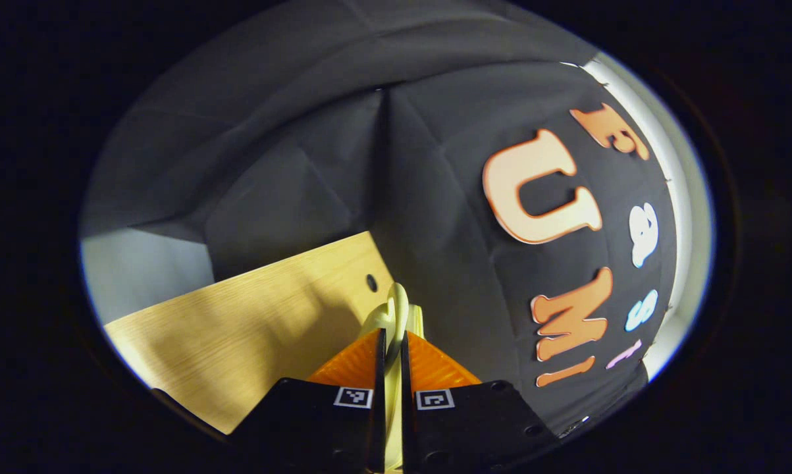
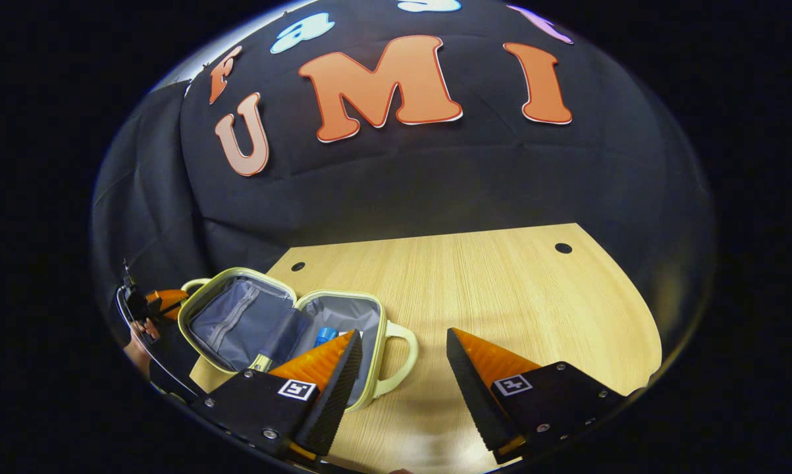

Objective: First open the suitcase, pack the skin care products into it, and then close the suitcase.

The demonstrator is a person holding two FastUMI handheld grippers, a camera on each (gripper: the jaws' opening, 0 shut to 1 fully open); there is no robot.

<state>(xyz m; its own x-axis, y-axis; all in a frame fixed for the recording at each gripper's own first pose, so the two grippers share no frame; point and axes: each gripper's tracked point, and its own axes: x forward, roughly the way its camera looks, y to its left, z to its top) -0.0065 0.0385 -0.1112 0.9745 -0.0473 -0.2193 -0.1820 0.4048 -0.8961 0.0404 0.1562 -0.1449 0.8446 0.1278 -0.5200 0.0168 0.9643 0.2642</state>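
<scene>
A small pale yellow-green suitcase (image 2: 376, 368) lies open on the wooden table (image 2: 501, 289) in the right gripper view, its grey-lined lid (image 2: 237, 322) tipped back to the left. A blue-capped skin care product (image 2: 325, 336) rests inside the base. My right gripper (image 2: 403, 332) is open just over the near handle (image 2: 405, 365), touching nothing. At the far left, a hand holds my left gripper (image 2: 162, 301) at the lid's handle (image 2: 195, 284). In the left gripper view, my left gripper (image 1: 390, 342) is shut on that pale handle (image 1: 397, 306).
The table (image 1: 237, 329) has small dark holes near its far corners (image 2: 563, 248) and ends at the black cloth wall behind. Bare wood stretches to the right of the case. A pale wall patch (image 1: 139, 270) shows beyond the table's edge.
</scene>
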